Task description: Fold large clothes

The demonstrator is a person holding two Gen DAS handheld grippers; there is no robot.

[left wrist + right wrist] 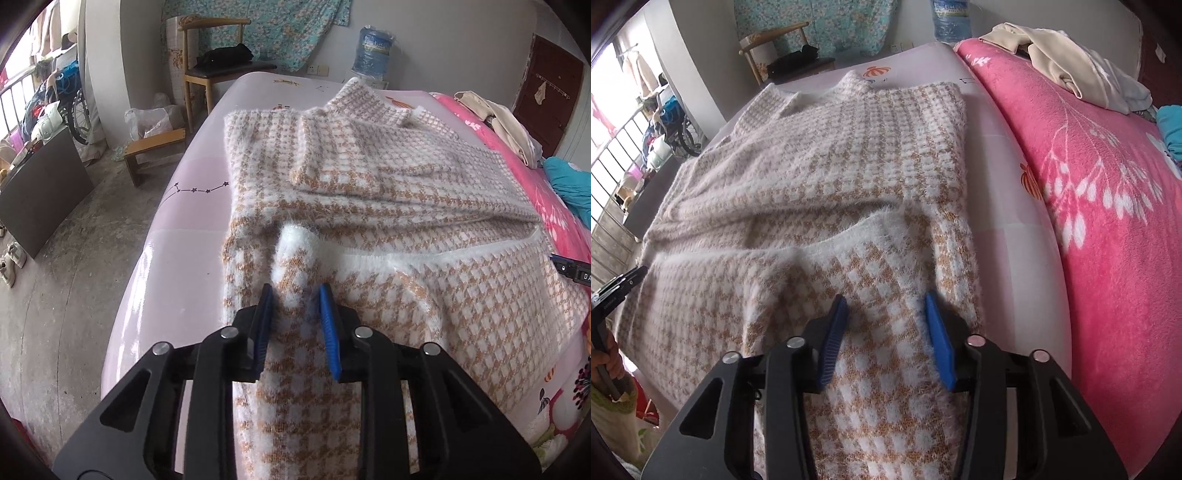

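Fuzzy knitted sweater [369, 192] in a white-and-tan houndstooth check lies spread over a pale pink glossy sheet [192, 229] on the bed, its collar toward the far edge and one sleeve folded across the chest. The near hem is turned up and over, so its white ribbed edge rests on the body of the garment.

At the hem's left corner, the left gripper [296, 293] points steeply down, and its blue-padded fingers [330, 325] stand a little apart with a raised ridge of the knit between them; whether the pads press on the fabric cannot be told. At the hem's right corner, the right gripper [886, 301] is posed likewise, its blue pads [940, 339] slightly parted over the cloth, and here too a grip cannot be confirmed.

Beside the sheet on the right lies a bright pink fleece blanket [1108, 221] with a white leaf print, carrying a heap of cream clothes [1063, 66]. A wooden chair [218, 51] with a black item on its seat stands beyond the bed, near a blue water bottle [373, 51].
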